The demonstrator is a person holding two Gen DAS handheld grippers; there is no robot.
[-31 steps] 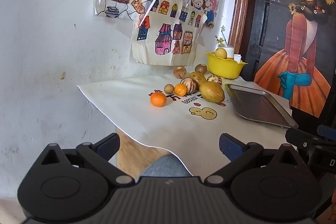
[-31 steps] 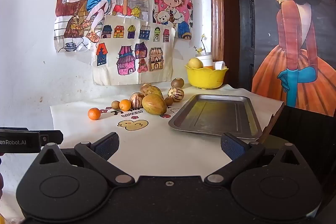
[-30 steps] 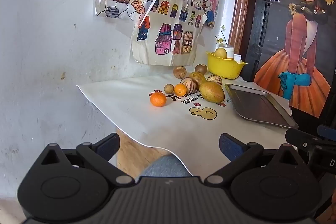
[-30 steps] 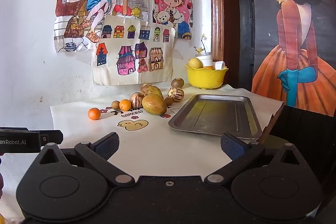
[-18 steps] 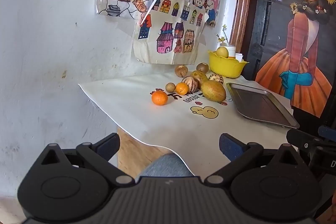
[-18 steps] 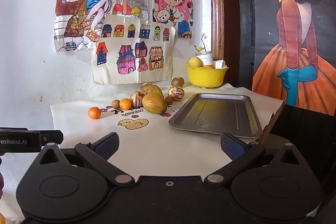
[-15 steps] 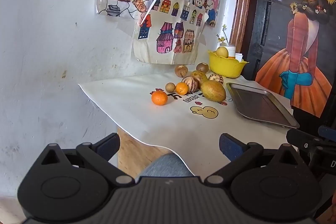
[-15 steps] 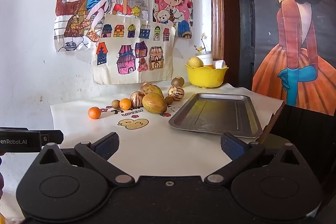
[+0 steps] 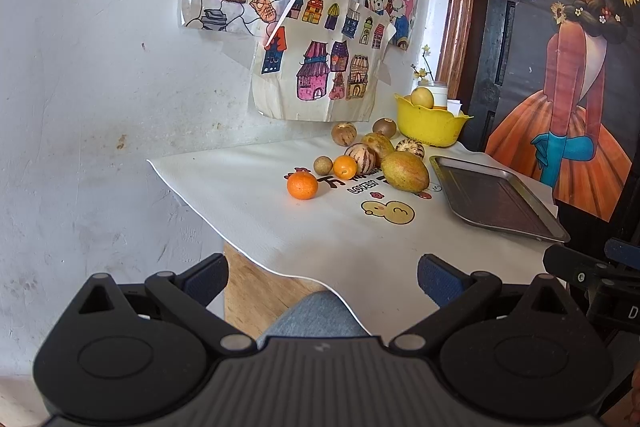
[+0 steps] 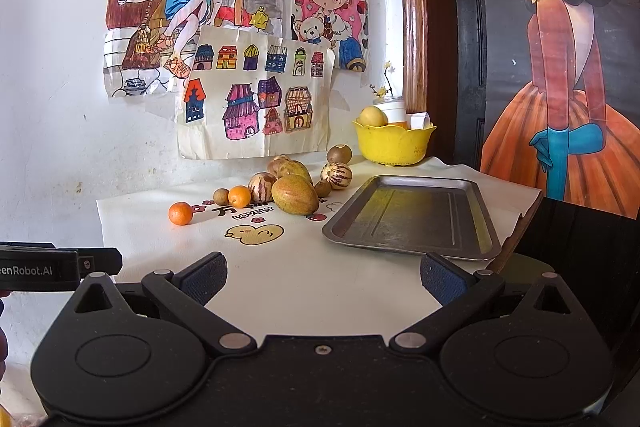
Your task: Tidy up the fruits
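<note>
Evidently nothing is sorted: loose fruits (image 10: 294, 194) lie left of the empty metal tray (image 10: 412, 217); both hand-held grippers (image 9: 322, 277) (image 10: 324, 277) gape, empty.

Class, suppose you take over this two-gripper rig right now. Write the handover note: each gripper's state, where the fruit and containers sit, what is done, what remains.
Left gripper: open, empty, held back from the table's near edge.
Right gripper: open, empty, short of the metal tray.
Loose fruit clusters on the white cloth left of the tray: two small oranges, a big green-yellow fruit, striped fruits, brown round ones.
Yellow bowl at the back holds one yellow fruit.
Done: the tray holds no fruit.
Left: probably moving all loose fruit.
</note>
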